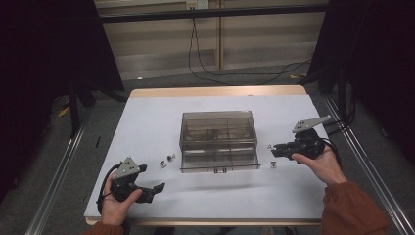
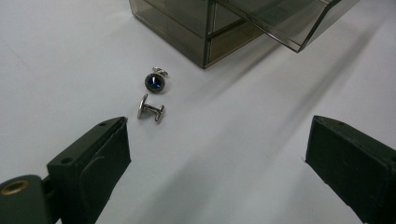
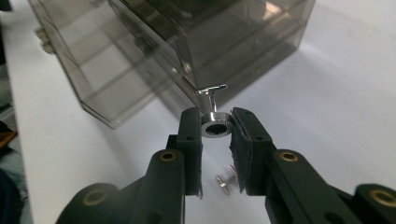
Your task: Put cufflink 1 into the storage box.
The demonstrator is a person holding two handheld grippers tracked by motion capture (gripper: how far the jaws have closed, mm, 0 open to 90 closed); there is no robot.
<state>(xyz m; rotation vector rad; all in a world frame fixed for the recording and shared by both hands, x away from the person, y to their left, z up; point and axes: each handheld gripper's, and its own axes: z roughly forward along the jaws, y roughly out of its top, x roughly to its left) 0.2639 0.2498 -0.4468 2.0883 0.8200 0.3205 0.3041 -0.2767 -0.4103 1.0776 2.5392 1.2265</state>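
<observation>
Cufflinks are partly handled: one (image 3: 216, 125) is clenched in the right claw (image 3: 215, 135) beside the organizer box (image 1: 218, 139) mid-desk, while three (image 2: 154, 82) lie loose and the left claw (image 2: 215, 154) gapes, released.

The left hand-held gripper (image 1: 159, 187) lies low in the person's left hand (image 1: 119, 196) near the table's (image 1: 147, 122) front left corner, its jaws spread wide with nothing between them. The right hand-held gripper (image 1: 270, 147), held in the right hand (image 1: 320, 164) by the table's right edge, points inward, jaws clamped on a cufflink (image 3: 215, 125).
</observation>
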